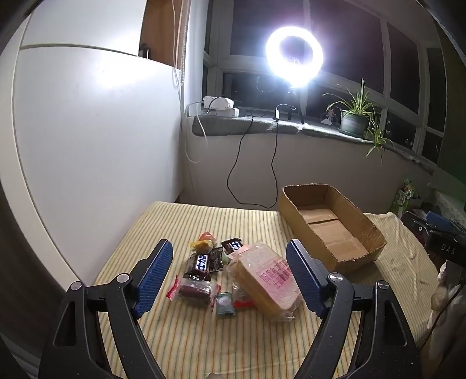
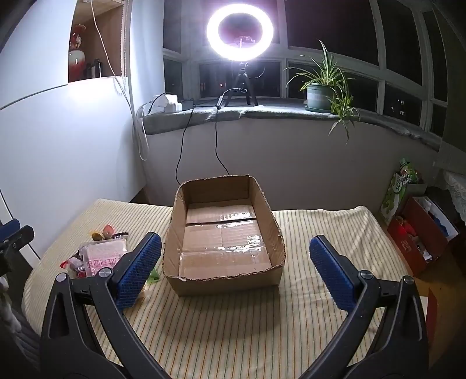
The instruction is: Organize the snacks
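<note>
A pile of snacks lies on the striped table: a wrapped bread pack point(image 1: 266, 280), two dark chocolate bars point(image 1: 201, 263), a red-wrapped cake point(image 1: 193, 293), a small green packet point(image 1: 224, 303) and a yellow candy point(image 1: 202, 245). My left gripper point(image 1: 230, 277) is open and empty, just above and in front of the pile. An empty cardboard box point(image 2: 224, 233) stands to the right of the pile; it also shows in the left wrist view point(image 1: 329, 227). My right gripper point(image 2: 234, 268) is open and empty, just in front of the box. The bread pack point(image 2: 103, 256) shows at its left.
The table wears a yellow striped cloth point(image 2: 233, 320). A ring light point(image 2: 240, 27) and a potted plant point(image 2: 320, 93) stand on the windowsill behind. Cables point(image 2: 182, 145) hang down the wall. A red box point(image 2: 419, 236) and green bag point(image 2: 399, 186) sit at the right.
</note>
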### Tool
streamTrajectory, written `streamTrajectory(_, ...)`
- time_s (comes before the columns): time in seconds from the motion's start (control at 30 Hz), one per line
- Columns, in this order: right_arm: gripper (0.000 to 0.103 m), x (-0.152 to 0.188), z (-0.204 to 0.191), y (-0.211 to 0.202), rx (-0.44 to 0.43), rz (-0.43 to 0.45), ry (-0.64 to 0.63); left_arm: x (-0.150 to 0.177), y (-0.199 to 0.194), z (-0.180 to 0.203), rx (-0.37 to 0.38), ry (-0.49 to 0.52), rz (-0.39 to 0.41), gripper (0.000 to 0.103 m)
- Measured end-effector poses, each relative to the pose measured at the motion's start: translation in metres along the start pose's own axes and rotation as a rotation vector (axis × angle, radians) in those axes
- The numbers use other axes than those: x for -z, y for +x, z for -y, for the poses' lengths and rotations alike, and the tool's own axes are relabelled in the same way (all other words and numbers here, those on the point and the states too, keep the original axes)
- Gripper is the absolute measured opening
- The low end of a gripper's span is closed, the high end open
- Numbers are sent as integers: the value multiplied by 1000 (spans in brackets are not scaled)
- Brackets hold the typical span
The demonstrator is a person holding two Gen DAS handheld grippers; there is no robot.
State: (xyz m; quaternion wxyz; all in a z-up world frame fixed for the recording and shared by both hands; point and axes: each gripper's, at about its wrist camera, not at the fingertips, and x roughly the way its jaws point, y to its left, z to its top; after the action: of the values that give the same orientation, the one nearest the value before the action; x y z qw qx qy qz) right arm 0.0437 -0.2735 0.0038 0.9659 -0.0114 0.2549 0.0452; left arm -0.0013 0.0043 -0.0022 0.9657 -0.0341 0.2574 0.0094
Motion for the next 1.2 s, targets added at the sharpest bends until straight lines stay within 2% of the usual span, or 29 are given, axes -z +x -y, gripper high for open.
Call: streamTrajectory(1.2,103,8,-5,5,-27,-10,-27,1,1,4,-6,2,-3,80)
